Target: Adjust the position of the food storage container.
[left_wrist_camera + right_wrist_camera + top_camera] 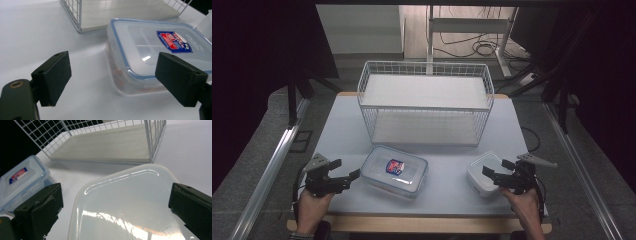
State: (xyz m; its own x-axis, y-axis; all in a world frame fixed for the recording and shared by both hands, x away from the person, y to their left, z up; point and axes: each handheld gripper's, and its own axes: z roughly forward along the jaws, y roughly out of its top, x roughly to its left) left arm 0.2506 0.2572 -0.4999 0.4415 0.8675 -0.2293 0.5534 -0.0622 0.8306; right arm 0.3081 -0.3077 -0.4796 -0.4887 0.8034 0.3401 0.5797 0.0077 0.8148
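Right gripper view: right gripper (117, 217) spread wide, nothing held, small white container (130, 205) lying between and under jaws. Left gripper (113, 80) likewise wide, empty, blue-rimmed clear container (155, 47) just ahead. Beyond both, wire basket (424, 102).

Glossy plastic box (395, 171) — wire basket (424, 102)

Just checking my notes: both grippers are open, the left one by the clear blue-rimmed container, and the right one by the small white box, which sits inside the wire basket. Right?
Not quite. The small white box sits on the table in front of the wire basket, not inside it, as the high view shows. The rest stands.
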